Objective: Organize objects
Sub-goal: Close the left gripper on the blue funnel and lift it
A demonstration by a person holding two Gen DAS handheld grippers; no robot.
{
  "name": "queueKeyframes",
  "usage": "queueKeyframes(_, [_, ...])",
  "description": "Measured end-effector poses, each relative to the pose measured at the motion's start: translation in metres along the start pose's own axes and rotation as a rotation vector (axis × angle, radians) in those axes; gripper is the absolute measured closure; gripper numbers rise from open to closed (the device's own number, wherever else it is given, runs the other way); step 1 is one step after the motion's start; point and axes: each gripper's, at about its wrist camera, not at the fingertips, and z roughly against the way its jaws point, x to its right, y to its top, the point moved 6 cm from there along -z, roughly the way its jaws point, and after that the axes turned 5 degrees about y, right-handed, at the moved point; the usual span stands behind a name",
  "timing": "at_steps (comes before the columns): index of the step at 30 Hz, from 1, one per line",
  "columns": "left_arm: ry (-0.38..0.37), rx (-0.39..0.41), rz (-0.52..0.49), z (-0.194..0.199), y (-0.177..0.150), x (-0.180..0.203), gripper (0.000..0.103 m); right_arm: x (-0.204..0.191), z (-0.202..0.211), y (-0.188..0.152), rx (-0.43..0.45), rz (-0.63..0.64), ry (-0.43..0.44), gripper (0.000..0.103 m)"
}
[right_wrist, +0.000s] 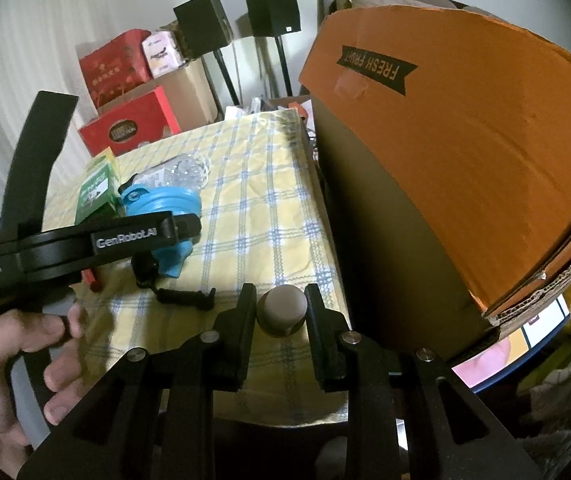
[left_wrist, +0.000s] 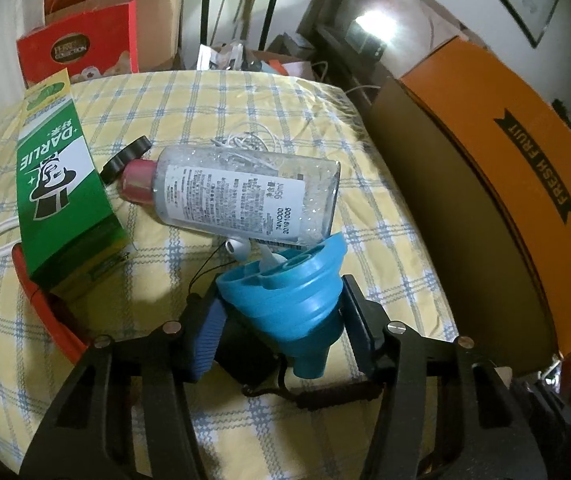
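The left gripper (left_wrist: 279, 320) has its fingers (left_wrist: 205, 336) set on either side of a blue collapsible funnel (left_wrist: 297, 304), pressing its folded body; the funnel lies tilted on the yellow-checked cloth of the counter (left_wrist: 245, 112), spout pointing toward the camera. White earbuds (left_wrist: 237, 249) sit at the funnel's mouth. Just beyond it a clear bottle (left_wrist: 241, 196) with a pink cap lies on its side, its base touching the funnel's rim. To the left a green Darlie box (left_wrist: 61, 184) rests over a red object, and a black knob-like piece lies beside the bottle cap. The right gripper (right_wrist: 281, 312) holds a small round grey-brown ball (right_wrist: 281, 310) between narrowly spaced fingers, near the counter's edge. A tall orange cardboard box (right_wrist: 465, 128) marked Fresh Fruit stands just beside the counter on the right
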Motion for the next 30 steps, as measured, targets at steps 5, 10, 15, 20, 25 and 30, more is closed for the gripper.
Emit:
queueKeyframes(5, [-0.039,0.043,-0.036,0.014,0.0,-0.003,0.052,0.001,0.0,0.0,0.003,-0.004,-0.001,0.079])
queueKeyframes(10, [-0.068,0.093,-0.06,0.037,-0.002,-0.015,0.052,0.004,0.003,0.002,0.019,-0.01,0.0,0.079])
queueKeyframes(15, [-0.056,0.184,-0.086,0.062,0.005,-0.025,0.052,0.002,0.0,0.001,0.009,-0.001,0.002,0.079])
queueKeyframes(20, [-0.055,0.189,-0.074,0.069,0.011,-0.033,0.053,0.002,-0.001,0.002,0.008,-0.004,-0.001,0.079])
queueKeyframes(25, [-0.035,0.205,-0.069,0.075,0.007,-0.044,0.055,0.002,-0.002,0.0,0.008,0.007,0.001,0.079])
queueKeyframes(30, [-0.023,0.219,-0.04,0.08,0.008,-0.057,0.057,0.003,0.0,0.0,0.013,0.011,0.002,0.079])
